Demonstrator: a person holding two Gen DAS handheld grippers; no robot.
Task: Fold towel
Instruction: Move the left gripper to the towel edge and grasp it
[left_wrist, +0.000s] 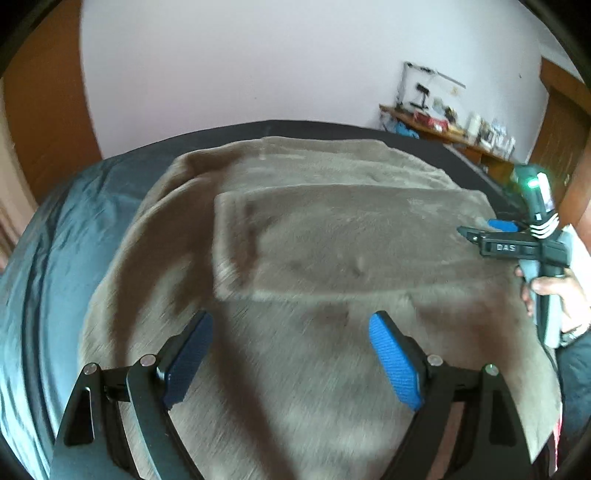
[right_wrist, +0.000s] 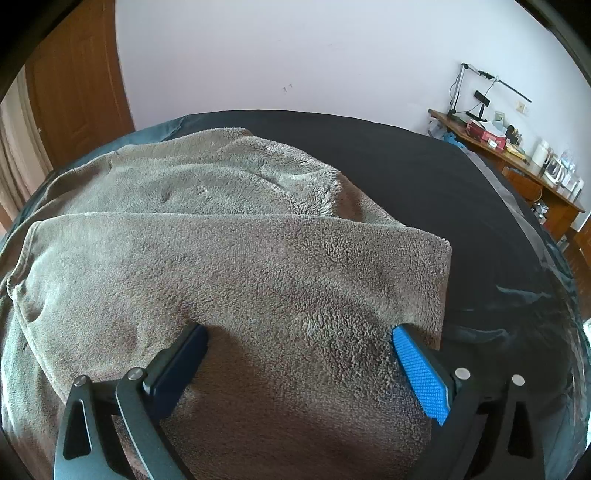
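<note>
Dark bedding (right_wrist: 388, 155) covers the bed, with a plain pale wall (right_wrist: 295, 55) behind it and a cluttered wooden desk (right_wrist: 517, 162) along the right side of the room. On the bedding lies the grey-brown towel (right_wrist: 258, 266), spread wide with one layer folded over itself; the folded layer's far edge runs straight across, and its right-hand corner sits near the right gripper's blue pad. Left gripper (left_wrist: 290, 325): fingers spread well apart above the near part of the towel, nothing between the pads; this view is blurred. Right gripper (right_wrist: 299, 336): fingers at full spread over the folded layer near its right edge; whether the tips touch the cloth I cannot tell. From the left wrist view, a person's hand (left_wrist: 554, 291) is seen gripping the right gripper's handle at the towel's right edge.
</note>
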